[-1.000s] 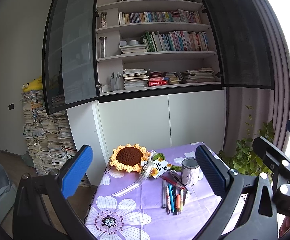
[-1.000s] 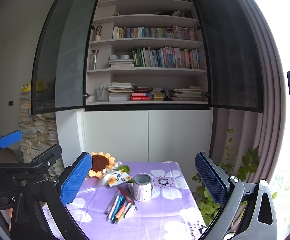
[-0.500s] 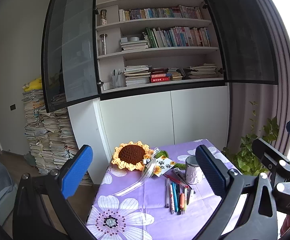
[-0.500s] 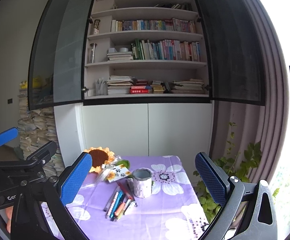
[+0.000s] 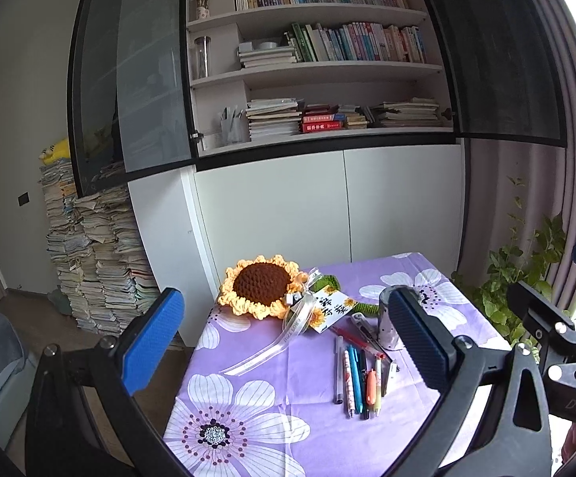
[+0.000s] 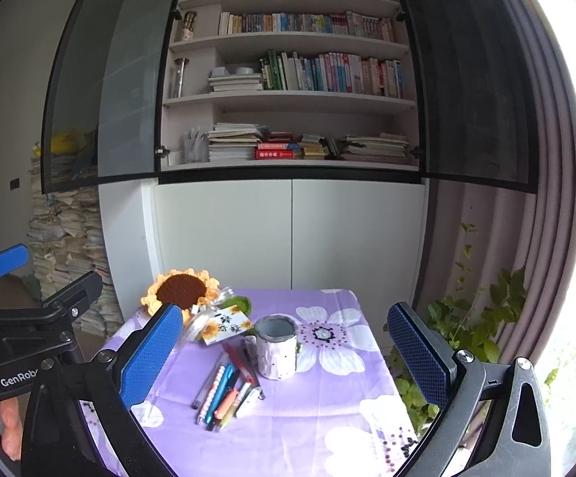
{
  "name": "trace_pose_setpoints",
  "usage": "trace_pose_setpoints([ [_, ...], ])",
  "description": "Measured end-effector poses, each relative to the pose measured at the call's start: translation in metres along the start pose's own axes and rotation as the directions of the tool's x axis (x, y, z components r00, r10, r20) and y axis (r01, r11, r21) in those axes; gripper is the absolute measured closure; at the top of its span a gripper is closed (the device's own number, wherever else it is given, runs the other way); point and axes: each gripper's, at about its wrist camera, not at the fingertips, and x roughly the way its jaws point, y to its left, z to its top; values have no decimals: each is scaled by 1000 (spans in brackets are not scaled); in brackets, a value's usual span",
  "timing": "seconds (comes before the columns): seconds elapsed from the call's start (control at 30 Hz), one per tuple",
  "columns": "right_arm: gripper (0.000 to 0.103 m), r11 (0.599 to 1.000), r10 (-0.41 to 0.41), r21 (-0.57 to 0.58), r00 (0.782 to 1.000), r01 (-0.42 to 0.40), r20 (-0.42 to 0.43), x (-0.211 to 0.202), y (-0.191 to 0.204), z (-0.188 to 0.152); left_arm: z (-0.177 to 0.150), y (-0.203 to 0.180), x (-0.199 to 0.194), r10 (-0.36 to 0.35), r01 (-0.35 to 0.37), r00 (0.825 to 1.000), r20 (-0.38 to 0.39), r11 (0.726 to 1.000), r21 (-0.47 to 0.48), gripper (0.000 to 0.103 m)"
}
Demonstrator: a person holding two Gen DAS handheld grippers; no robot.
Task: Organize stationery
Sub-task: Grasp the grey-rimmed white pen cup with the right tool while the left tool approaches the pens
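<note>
Several pens (image 5: pixel 357 377) lie side by side on a table with a purple flowered cloth (image 5: pixel 272 393); they show in the right wrist view too (image 6: pixel 224 391). A white dotted pen cup (image 6: pixel 277 351) stands upright just right of them, partly hidden behind a finger in the left wrist view (image 5: pixel 387 324). My left gripper (image 5: pixel 288 338) is open and empty, above the table's near side. My right gripper (image 6: pixel 288 353) is open and empty, also short of the pens.
A crocheted sunflower (image 5: pixel 262 284) with a ribbon and a printed card (image 5: pixel 331 310) lies at the table's far left. Behind stands a white cabinet with open bookshelves (image 5: pixel 316 79). Paper stacks (image 5: pixel 89 254) stand at the left, a plant (image 6: pixel 482 318) at the right.
Both grippers have tilted down and come closer to the table, so the pens and cup look larger. Both stay open.
</note>
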Motion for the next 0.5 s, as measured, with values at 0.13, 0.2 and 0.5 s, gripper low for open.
trace_pose_setpoints([
  [0.13,0,999,27,-36,997,-30,-77,35,-3,-19,-13,7,33,11,-13,997,-71,1000,-26,1],
  [0.2,0,998,40,-43,991,-45,-125,56,-5,-30,-20,10,51,14,-18,994,-107,999,-35,1],
  [0.5,0,986,163,16,931,-167,-326,166,-17,-73,-61,8,140,-13,2,969,-245,999,-43,1],
])
